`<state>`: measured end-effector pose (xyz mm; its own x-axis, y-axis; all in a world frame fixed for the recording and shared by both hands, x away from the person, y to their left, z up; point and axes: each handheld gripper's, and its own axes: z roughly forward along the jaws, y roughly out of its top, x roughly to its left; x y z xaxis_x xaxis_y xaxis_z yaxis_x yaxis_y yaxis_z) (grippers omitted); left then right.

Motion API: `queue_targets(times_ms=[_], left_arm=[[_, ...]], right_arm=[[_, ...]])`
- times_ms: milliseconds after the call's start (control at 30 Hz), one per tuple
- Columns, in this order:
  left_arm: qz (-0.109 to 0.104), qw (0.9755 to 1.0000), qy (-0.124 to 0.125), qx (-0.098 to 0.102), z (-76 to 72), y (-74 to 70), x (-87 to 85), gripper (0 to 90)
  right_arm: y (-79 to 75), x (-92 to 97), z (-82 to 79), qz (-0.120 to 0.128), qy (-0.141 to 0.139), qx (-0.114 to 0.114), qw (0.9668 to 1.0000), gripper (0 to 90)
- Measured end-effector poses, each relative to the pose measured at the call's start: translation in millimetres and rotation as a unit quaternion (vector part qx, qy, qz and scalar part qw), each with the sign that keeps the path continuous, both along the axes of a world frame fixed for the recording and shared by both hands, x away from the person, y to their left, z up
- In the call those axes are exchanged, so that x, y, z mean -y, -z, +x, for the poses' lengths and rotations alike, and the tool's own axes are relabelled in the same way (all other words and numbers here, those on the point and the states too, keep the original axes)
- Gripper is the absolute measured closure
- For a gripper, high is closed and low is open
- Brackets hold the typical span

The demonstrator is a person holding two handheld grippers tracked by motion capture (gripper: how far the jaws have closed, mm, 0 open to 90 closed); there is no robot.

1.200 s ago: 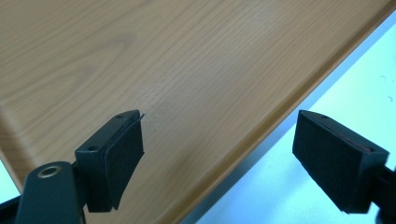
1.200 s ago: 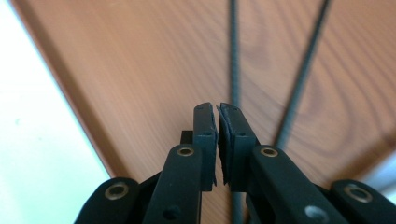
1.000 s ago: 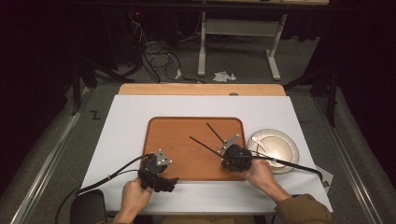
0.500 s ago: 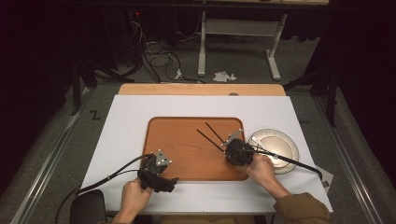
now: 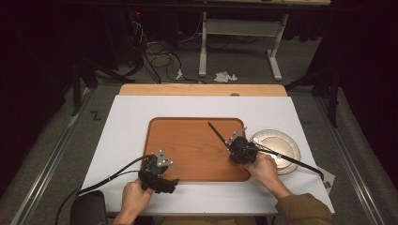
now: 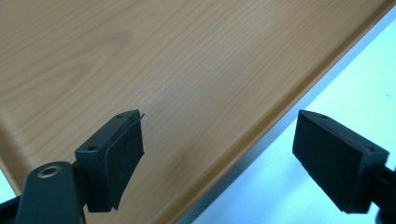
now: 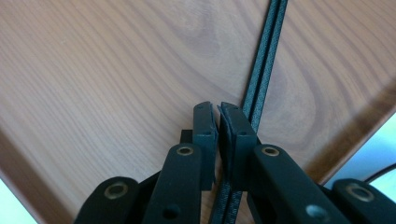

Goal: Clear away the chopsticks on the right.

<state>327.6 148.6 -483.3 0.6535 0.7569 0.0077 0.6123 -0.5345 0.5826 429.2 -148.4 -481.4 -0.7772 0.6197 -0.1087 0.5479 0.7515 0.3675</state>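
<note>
Risk first: we judge the chopsticks (image 5: 217,135) could twist or slide out of the right gripper (image 7: 218,122), since the fingers pinch them near one end and most of the length hangs free. A dipping tip could catch on the tray (image 5: 187,140) and lever them loose.

Right gripper fingers nearly closed, clamped on the chopsticks; in the right gripper view the pair runs between the pads and away up the frame over the tray's wood grain.

Left gripper (image 6: 219,158) fingers wide apart, holding nothing, poised above the tray's near edge where it meets the white counter (image 5: 131,122).

Chopsticks: a thin, dark, straight pair lying side by side; in the high view they angle up and left across the tray's right part. A pale plate (image 5: 281,140) sits just right of the tray
</note>
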Motion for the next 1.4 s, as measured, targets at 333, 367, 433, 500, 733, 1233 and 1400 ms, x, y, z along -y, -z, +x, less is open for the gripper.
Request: queue_targets(times_ms=[333, 367, 433, 500, 733, 1233, 1400], left_arm=[[0.000, 1.0000, 0.000, -0.001, 0.2, 0.9, 0.6, 16.6], [0.001, 1.0000, 0.000, -0.001, 0.3, 1.0, 0.6, 16.6], [-0.001, 1.0000, -0.001, -0.001, 0.6, 1.1, 0.8, 16.5], [-0.001, 1.0000, 0.000, -0.003, 0.8, 1.4, 1.2, 16.6], [0.000, 1.0000, 0.000, -0.001, 0.2, 0.5, 0.3, 16.6], [0.000, 1.0000, -0.001, 0.001, 0.1, -0.3, -0.2, 16.6], [-0.001, 1.0000, -0.001, 0.003, -0.3, -1.1, -0.9, 16.5]], right_arm=[[-0.6, -0.1, 1.2, -0.001, 0.018, 0.000, 0.9998, 83.0], [-0.6, -0.1, 1.2, -0.001, 0.019, 0.000, 0.9998, 82.7], [-0.7, -0.3, 1.1, 0.000, 0.020, 0.000, 0.9998, 81.4], [-0.7, -0.2, 1.1, 0.000, 0.019, 0.001, 0.9998, 80.6], [-6.1, 1.8, 0.1, 0.010, 0.011, 0.015, 0.9998, 78.8], [-22.6, 9.1, -5.4, 0.052, -0.005, 0.026, 0.9983, 70.4], [-29.2, 13.3, -8.5, 0.067, -0.010, 0.033, 0.9972, 69.4]])
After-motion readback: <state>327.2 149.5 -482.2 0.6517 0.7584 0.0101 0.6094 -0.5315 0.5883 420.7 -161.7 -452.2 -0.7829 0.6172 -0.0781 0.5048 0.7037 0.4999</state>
